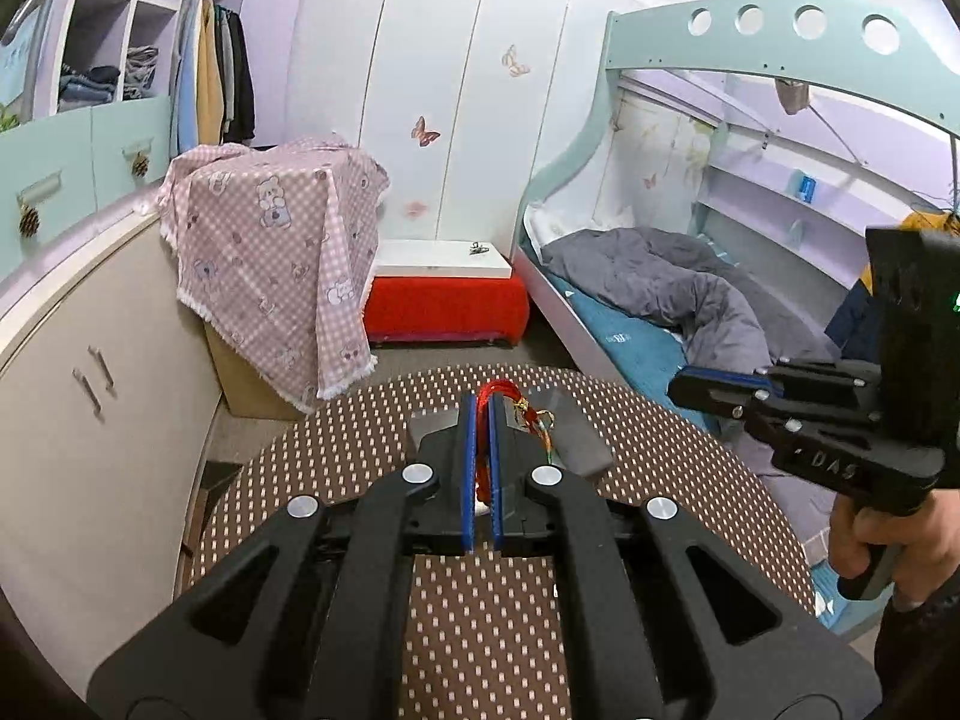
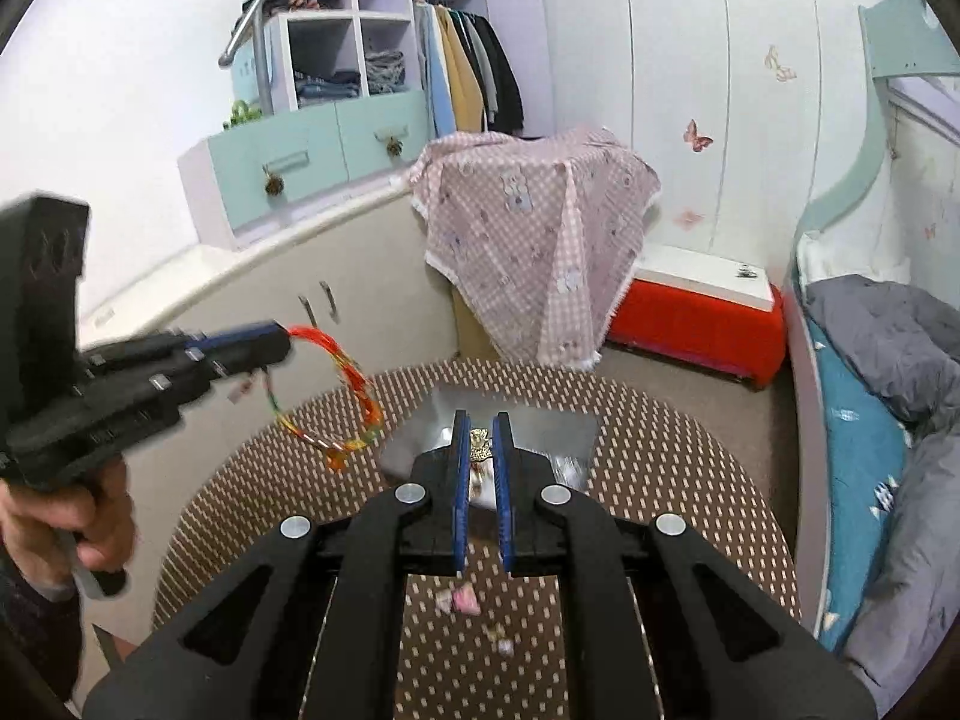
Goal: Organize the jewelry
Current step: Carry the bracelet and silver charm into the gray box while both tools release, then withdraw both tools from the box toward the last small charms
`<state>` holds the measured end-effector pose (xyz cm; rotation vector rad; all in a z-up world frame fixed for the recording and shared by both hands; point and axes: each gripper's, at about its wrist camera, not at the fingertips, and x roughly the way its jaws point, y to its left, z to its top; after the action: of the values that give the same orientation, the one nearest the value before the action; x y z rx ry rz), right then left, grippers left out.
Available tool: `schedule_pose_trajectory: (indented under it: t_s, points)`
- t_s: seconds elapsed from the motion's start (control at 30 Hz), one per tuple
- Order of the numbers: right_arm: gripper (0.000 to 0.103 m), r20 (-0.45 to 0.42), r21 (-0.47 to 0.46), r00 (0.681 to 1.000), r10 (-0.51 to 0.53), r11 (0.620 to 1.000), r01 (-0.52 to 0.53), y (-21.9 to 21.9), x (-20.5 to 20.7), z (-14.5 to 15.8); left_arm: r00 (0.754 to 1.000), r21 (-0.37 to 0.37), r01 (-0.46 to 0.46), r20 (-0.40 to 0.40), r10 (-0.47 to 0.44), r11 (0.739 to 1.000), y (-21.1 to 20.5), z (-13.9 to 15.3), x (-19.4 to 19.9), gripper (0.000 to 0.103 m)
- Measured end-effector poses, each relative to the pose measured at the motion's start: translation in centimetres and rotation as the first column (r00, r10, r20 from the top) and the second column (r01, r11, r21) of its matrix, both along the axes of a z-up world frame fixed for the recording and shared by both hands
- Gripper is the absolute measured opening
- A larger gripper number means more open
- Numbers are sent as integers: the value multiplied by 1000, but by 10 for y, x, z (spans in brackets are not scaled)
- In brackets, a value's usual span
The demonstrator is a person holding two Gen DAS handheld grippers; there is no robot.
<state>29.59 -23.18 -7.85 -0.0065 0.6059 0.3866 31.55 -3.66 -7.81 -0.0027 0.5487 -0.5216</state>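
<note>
Red braided cord bracelet hangs clamped in the left gripper; the right gripper pinches what looks like a small gold ornament above the brown dotted round table.

Below my jaws, mid-frame, a round brown dotted table carries a silvery tray and small pink bits.

Colours here are loud: the table is brown with rows of cream dashes, the bracelet is a red cord with orange and green bits, and both grippers are black with blue pads. The draped cloth is pink gingham with bears, the box red, the bed frame mint, the blanket grey.
</note>
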Motion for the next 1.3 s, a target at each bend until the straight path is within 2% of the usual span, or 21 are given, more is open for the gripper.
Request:
schedule_pose_trajectory:
  t_s: [0.17, 0.43, 0.5, 0.53, 0.57, 0.6, 0.63, 0.67, 0.73, 0.87, 0.97, 1.3]
  points:
    - [6, -33, 6, 999, 9, 1000, -9, -1, 26, 3, 1000, 9, -4, -14, 4, 1000, -10, 1, 24, 3]
    - [6, -147, 41, 989, 18, 999, -12, 2, 68, -20, 998, 74, -11, -65, 16, 997, -31, -17, 53, 4]
    - [8, -178, 63, 984, 9, 998, 2, -1, 76, -25, 996, 90, -19, -81, 26, 996, -32, -22, 58, 5]
    - [15, -193, 73, 981, -8, 997, 23, -4, 80, -27, 995, 101, -30, -92, 39, 994, -32, -23, 62, 6]
    - [34, -200, 83, 979, -25, 996, 43, -7, 82, -28, 993, 114, -43, -101, 55, 993, -30, -25, 64, 21]
    - [44, -204, 98, 978, -38, 993, 59, -11, 83, -30, 992, 120, -57, -101, 69, 991, -29, -25, 64, 70]
    - [67, -202, 114, 978, -49, 991, 74, -15, 82, -30, 992, 114, -86, -79, 95, 990, -26, -23, 61, 89]
    - [78, -193, 121, 979, -64, 989, 89, -18, 80, -29, 993, 90, -108, -40, 112, 990, -22, -19, 56, 95]
    - [81, -184, 136, 980, -73, 986, 99, -22, 77, -27, 993, 68, -110, -35, 113, 992, -16, -14, 52, 95]
    - [94, -162, 143, 982, -100, 982, 124, -26, 69, -21, 989, 66, -145, -11, 146, 987, -10, -7, 45, 95]
    - [95, -140, 155, 983, -119, 978, 140, -31, 61, -13, 985, 52, -173, 3, 173, 984, -4, 1, 35, 95]
    - [95, -60, 159, 986, -156, 974, 163, -41, 26, 13, 980, 28, -187, 75, 184, 982, -1, 22, -3, 96]
